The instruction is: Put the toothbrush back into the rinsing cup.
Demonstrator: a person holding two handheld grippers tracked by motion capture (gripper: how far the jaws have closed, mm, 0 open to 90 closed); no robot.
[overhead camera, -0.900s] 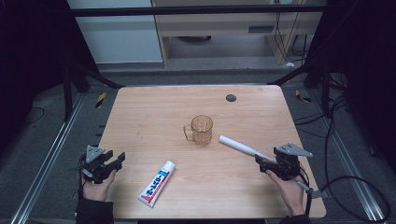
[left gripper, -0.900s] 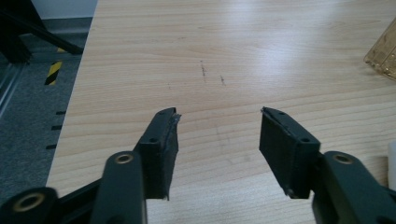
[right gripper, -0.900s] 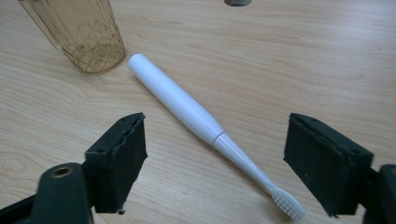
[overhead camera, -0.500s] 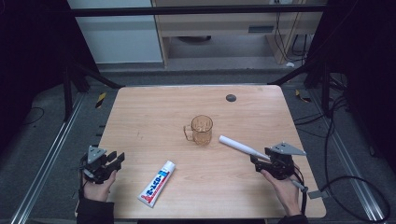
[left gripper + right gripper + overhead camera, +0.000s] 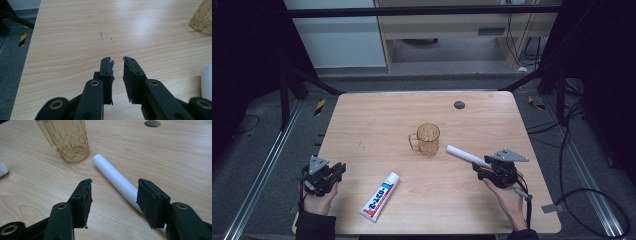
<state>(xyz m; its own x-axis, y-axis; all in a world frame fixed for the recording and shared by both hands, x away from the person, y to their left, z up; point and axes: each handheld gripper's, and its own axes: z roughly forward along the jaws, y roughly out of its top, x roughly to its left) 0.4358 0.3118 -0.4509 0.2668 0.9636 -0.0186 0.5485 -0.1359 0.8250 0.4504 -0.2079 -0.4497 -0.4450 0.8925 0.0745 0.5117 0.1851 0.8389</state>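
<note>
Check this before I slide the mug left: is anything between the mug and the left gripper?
No. The high view shows bare table between the mug and the left gripper; the toothpaste tube lies off that line.

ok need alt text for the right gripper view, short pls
The right gripper, jaws open, straddles a white tube lying on a wooden table. An amber glass mug stands just beyond the tube's far end.

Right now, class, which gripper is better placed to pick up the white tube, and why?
The right gripper. It is open with the white tube lying between its jaws. The left gripper sits at the table's far left edge, beyond the toothpaste.
</note>
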